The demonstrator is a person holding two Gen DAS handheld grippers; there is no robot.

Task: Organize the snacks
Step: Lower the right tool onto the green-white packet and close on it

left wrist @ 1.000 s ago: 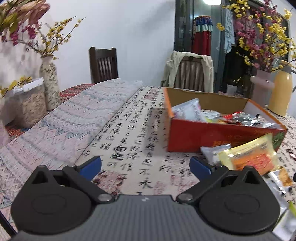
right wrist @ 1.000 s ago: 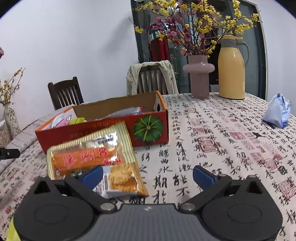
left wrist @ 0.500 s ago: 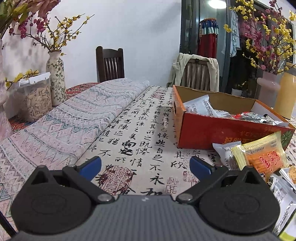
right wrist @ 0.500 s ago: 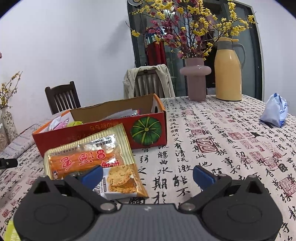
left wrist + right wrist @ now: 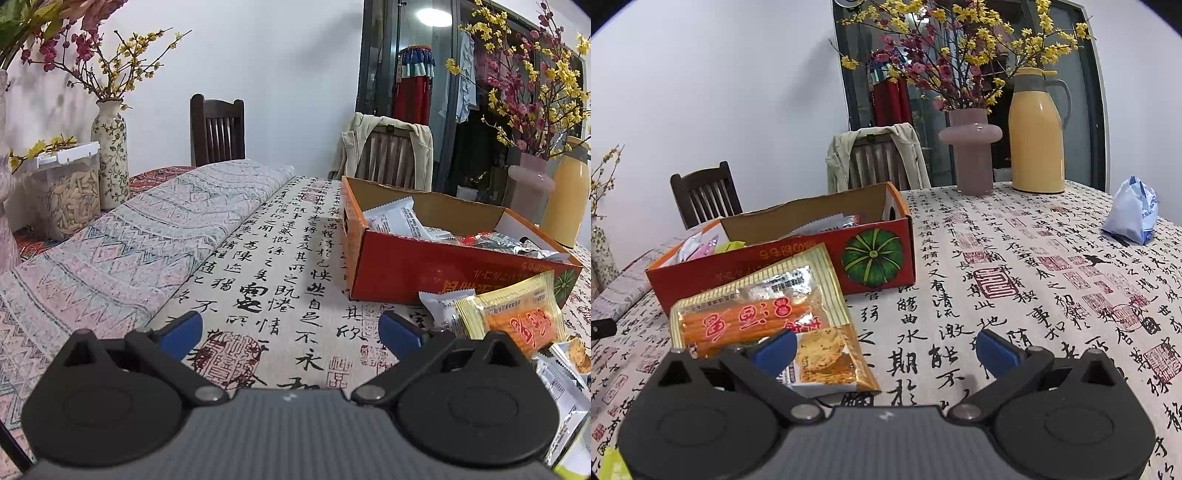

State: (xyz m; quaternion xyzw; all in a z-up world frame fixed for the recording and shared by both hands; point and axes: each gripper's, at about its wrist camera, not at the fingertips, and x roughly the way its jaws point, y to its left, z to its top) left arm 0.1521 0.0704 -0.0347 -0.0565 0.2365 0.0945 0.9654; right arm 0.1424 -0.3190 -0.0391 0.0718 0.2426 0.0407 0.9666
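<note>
Scene: a table point(image 5: 1015, 295) covered in a cloth printed with black calligraphy, seen from two hand-held grippers.
Target snack: a yellow-and-orange cracker packet point(image 5: 764, 317), lying flat on the cloth in front of a red cardboard box point(image 5: 812, 262).
Box: open-topped, already holding several wrapped snacks, with a green pumpkin printed on one end.
Right gripper point(image 5: 884, 349): spread wide, holding nothing; its left blue fingertip sits just over the packet's near edge.
Left gripper point(image 5: 290, 330): also spread wide and empty, over bare cloth.
Direction from right gripper: the packet lies ahead and to the left, not centred between the jaws.
Direction from left gripper: the same packet point(image 5: 517, 317) lies off to the right, beside a white wrapper point(image 5: 441, 306).
Long axis: runs roughly left to right across the right gripper's view, slightly tilted.
Nearer hand: the right one, by my judgement.
Likely next need: shift left to straddle the packet's short side.
</note>
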